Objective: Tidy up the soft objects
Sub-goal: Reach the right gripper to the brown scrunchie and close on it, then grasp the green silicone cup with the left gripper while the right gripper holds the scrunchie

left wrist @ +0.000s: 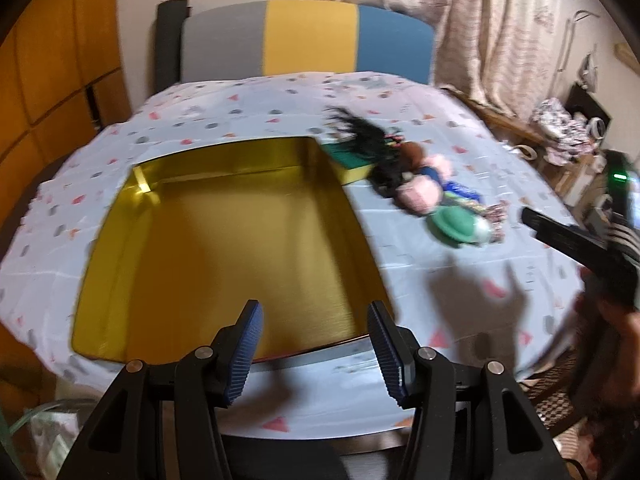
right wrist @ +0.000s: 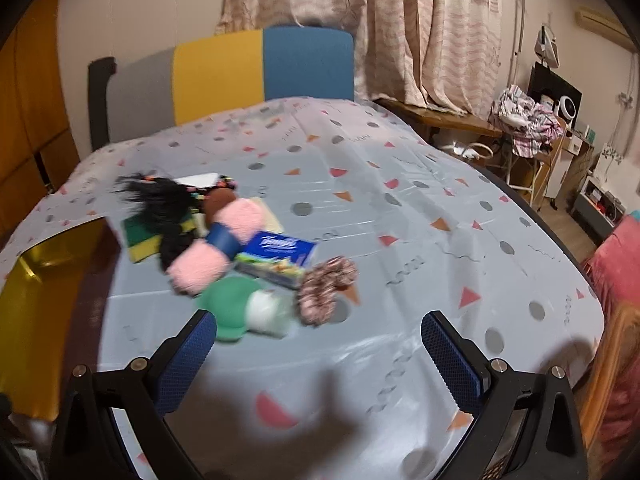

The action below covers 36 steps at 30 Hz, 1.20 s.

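An open gold tin (left wrist: 224, 256) lies on the patterned tablecloth, and its inside shows nothing in it. My left gripper (left wrist: 316, 320) hovers over the tin's near edge, open and holding nothing. Right of the tin lies a pile: black hair piece (right wrist: 160, 204), green-yellow sponge (right wrist: 138, 242), pink yarn skein (right wrist: 216, 248) with a blue band, blue tissue pack (right wrist: 276, 256), green round piece (right wrist: 228, 308) and a pink-brown scrunchie (right wrist: 324, 284). My right gripper (right wrist: 320, 344) stands wide open just in front of the pile, touching none of it. It also enters the left wrist view as a black finger (left wrist: 560, 236).
A chair (left wrist: 308, 40) with a grey, yellow and blue back stands behind the table. Curtains (right wrist: 400, 28) hang beyond it. A cluttered shelf (right wrist: 528, 120) and red fabric (right wrist: 616, 280) lie off the table's right side. An orange cabinet (left wrist: 48, 60) is at the left.
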Available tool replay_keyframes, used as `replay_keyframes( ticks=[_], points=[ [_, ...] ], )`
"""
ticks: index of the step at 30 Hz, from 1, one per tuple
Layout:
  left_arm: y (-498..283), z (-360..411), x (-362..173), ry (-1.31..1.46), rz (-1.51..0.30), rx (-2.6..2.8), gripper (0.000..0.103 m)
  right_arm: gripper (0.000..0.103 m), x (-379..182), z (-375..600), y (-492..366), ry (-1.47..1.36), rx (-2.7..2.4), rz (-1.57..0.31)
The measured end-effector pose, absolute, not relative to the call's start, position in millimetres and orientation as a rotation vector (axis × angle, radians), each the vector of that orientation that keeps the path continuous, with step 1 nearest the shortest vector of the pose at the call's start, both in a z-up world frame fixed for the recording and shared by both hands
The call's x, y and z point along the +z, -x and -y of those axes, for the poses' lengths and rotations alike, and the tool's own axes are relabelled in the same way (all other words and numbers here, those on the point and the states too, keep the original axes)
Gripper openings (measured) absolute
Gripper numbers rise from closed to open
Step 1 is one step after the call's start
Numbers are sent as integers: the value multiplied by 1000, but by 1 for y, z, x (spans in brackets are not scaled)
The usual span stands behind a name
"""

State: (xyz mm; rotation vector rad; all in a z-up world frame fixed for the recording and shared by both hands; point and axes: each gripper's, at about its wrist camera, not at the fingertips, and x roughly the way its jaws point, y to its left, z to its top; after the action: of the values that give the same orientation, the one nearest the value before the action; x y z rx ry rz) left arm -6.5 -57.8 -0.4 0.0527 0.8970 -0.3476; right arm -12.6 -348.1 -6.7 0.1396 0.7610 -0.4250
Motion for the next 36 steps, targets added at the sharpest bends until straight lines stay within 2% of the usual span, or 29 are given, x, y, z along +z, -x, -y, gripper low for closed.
replay_keyframes(
  ticks=[9, 17, 22, 23, 25, 31, 36],
  points=[
    [8, 111, 11, -115, -897, -446, 55, 102, -38, 421, -55, -211, -345, -957],
    [8, 148, 6, -202, -911, -483, 55, 66, -75, 439, -81, -312, -224, -1093],
    [-1, 165, 1, -199, -928, -479, 55, 53, -85, 440, -84, -370, -175, -1124],
    [-2, 169, 1, -199, -928, -479, 55, 41, -85, 438, -85, -352, -174, -1123],
    [-6, 178, -1, -202, -930, -477, 55, 26, -85, 436, -86, -343, -162, -1123],
    [-22, 204, -14, -219, -956, -484, 55, 15, -82, 443, -81, -418, -155, -1108],
    [-45, 226, -25, -211, -992, -507, 55, 13, -74, 458, -74, -460, -204, -1071]
  ],
)
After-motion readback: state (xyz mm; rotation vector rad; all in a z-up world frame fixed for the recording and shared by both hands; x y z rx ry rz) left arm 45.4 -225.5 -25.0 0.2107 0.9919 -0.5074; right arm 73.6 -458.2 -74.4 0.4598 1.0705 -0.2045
